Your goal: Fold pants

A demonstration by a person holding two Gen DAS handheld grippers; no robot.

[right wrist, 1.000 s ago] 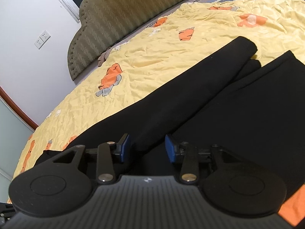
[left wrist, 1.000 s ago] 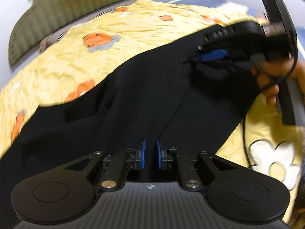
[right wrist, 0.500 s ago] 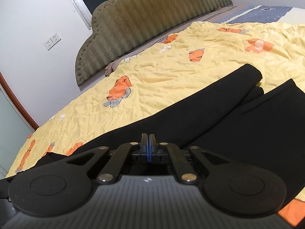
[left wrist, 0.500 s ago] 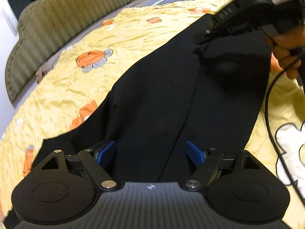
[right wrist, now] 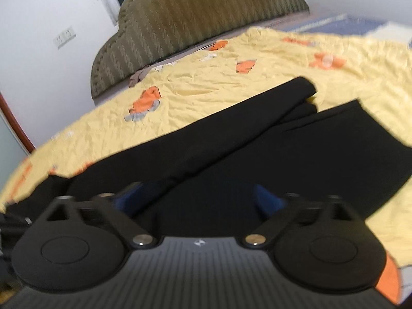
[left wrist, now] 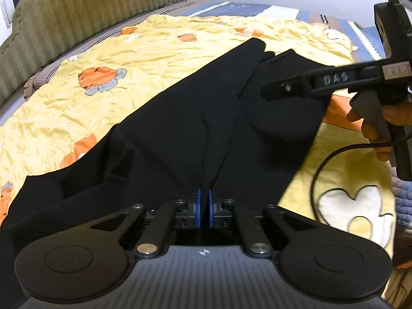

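Black pants (left wrist: 180,128) lie spread on a yellow patterned bedspread (left wrist: 116,59), both legs running away from me; they also show in the right wrist view (right wrist: 257,149). My left gripper (left wrist: 203,207) is shut on a ridge of the black fabric between the two legs. My right gripper (right wrist: 198,198) is open wide above the pants, its blue pads (right wrist: 267,200) apart and blurred. The right gripper also shows in the left wrist view (left wrist: 273,92), held by a hand over the right leg.
An olive ribbed headboard (right wrist: 195,18) stands at the back. A white wall with an outlet (right wrist: 64,36) is at the left. A black cable (left wrist: 324,164) hangs from the right gripper. A blue-grey cloth (left wrist: 257,7) lies beyond the bedspread.
My left gripper went from wide open to shut on the pants fabric. My right gripper went from shut to wide open and rose a little above the pants.
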